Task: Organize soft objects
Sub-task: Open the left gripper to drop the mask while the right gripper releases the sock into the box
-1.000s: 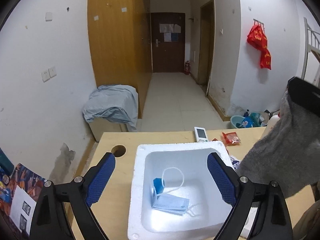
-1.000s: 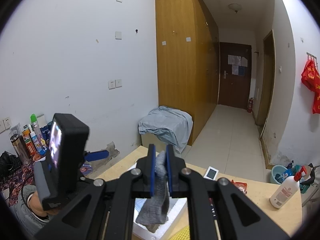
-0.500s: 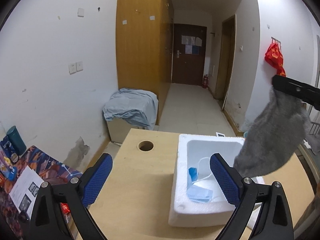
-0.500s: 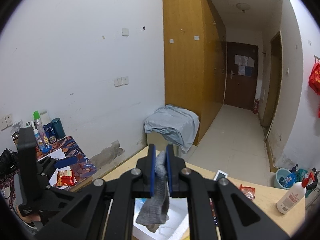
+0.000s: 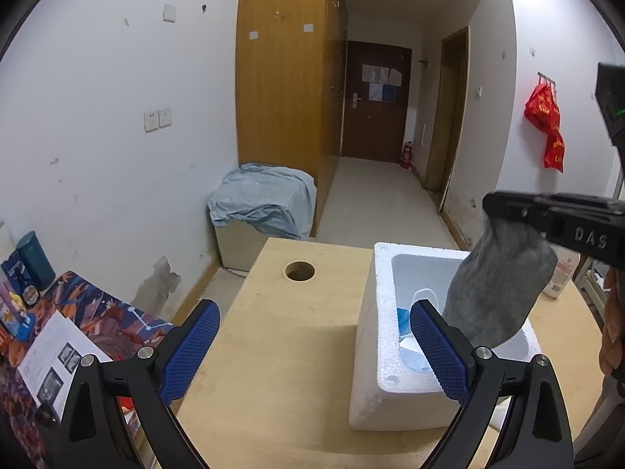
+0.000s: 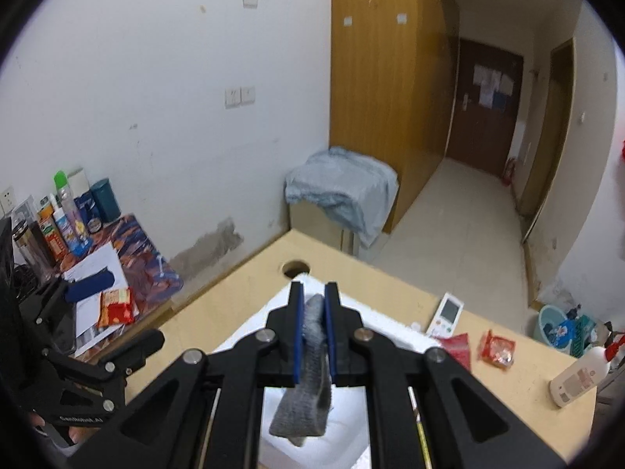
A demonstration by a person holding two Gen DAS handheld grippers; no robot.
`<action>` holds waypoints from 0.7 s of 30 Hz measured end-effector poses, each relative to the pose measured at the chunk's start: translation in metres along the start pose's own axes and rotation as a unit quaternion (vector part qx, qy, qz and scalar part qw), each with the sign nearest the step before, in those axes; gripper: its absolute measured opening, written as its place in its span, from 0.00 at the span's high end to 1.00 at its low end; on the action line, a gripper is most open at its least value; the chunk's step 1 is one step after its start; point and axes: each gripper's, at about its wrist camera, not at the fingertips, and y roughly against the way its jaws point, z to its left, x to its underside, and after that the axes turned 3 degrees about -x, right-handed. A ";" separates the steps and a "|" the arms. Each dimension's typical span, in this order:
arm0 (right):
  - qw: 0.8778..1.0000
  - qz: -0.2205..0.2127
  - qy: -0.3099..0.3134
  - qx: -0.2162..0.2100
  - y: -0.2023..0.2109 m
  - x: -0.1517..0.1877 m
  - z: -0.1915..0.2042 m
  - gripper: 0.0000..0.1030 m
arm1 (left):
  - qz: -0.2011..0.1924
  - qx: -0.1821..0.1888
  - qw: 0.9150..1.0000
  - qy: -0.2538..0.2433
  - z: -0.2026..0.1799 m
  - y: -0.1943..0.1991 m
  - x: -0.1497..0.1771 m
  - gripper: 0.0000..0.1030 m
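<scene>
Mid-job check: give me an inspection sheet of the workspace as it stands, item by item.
Surface: light wooden table with a round hole.
Job's things: grey sock hanging over the white foam box; blue face mask lies inside.
Clutter: remote control, two red snack packets, white spray bottle.
Grippers: right hand-held gripper shut on the sock; left hand-held gripper open, empty, beside the box.
Cables: nothing seen.
Surroundings: wooden wardrobe, grey cloth draped over a cabinet, dark door, bottles on a patterned mat.
</scene>
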 end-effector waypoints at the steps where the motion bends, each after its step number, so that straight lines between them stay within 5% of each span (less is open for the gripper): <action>1: 1.000 0.005 0.000 0.004 -0.002 0.000 -0.001 0.88 | 0.000 0.000 1.000 0.001 -0.001 0.000 0.000 0.05; 21: 0.998 0.064 -0.013 0.013 -0.040 0.017 -0.011 0.84 | 0.003 0.004 1.000 0.004 0.003 -0.005 0.001 0.05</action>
